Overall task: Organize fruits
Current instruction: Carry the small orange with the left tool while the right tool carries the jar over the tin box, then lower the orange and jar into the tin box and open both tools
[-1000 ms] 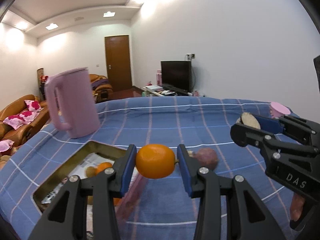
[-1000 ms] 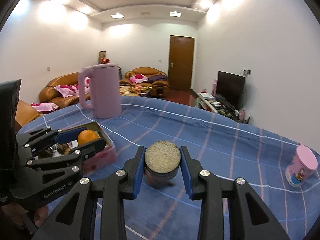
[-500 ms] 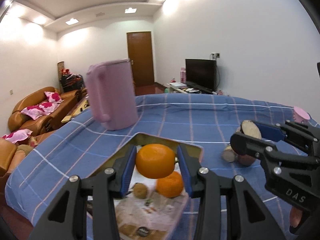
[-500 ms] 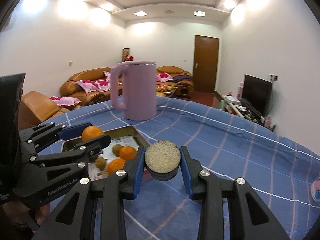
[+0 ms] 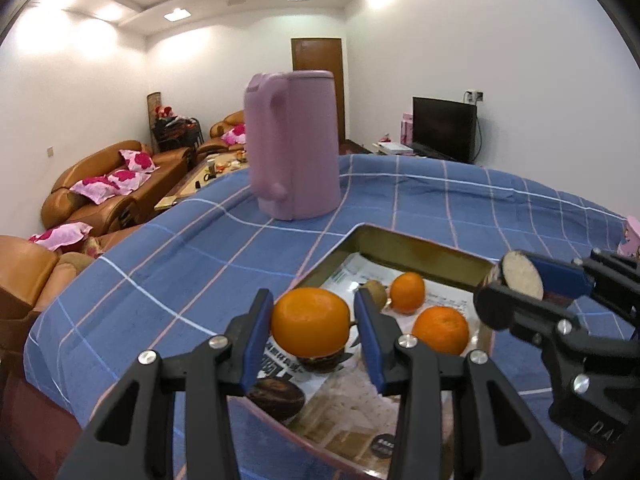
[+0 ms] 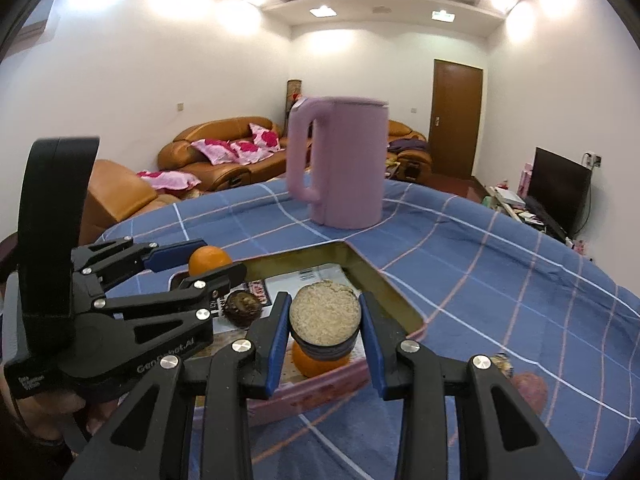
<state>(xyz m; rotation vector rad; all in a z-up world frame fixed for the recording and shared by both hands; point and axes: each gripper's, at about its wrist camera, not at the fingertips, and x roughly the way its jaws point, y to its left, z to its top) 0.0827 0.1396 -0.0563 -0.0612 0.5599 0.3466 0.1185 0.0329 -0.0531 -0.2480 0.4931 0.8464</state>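
Note:
My left gripper (image 5: 314,326) is shut on an orange (image 5: 310,326) and holds it above the near part of a rectangular tin tray (image 5: 416,246). The tray holds two oranges (image 5: 440,330), a kiwi (image 5: 375,291) and two dark round fruits (image 5: 276,396) on printed paper. My right gripper (image 6: 325,322) is shut on a dark cut fruit with a pale cut face (image 6: 325,314) and holds it above the tray's right part (image 6: 384,284), over an orange (image 6: 316,362). Each gripper shows in the other's view: the left one (image 6: 208,262), the right one (image 5: 520,284).
A tall pink jug (image 5: 292,148) stands on the blue checked cloth (image 5: 192,248) behind the tray. A purple fruit (image 6: 528,394) and a small brown one (image 6: 500,362) lie on the cloth right of the tray. A small pink cup (image 5: 632,232) stands far right.
Both grippers have moved left with their fruit, from over the bare cloth to above the tray. The jug now stands straight ahead.

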